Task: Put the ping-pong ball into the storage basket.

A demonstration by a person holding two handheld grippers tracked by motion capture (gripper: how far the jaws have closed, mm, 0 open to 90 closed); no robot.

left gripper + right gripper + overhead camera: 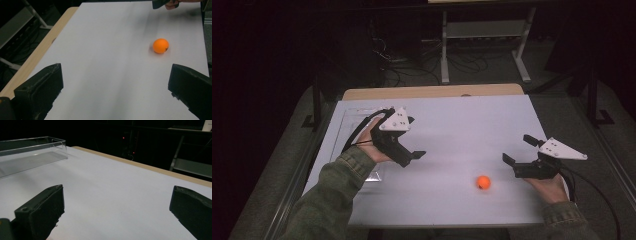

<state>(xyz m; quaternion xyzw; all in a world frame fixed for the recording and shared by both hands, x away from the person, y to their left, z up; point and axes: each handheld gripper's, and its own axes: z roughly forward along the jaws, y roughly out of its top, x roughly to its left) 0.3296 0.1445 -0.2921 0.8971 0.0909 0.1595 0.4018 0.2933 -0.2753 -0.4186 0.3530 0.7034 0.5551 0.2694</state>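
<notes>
Orange ball [483, 182] sits loose on the white bench [452, 120], near the front edge, between the two grippers and closer to the right one. Right gripper [518, 150]: jaws wide open, empty, just beside the ball. Left gripper [414, 138]: jaws wide open, empty, aimed toward it. Clear box [32, 153] at far left. Ball rolls easily, so straddle it squarely, close slowly, don't nudge it.

Left hand-held gripper [414, 137] and right hand-held gripper [518, 149] — both jaws spread wide, empty.
</notes>
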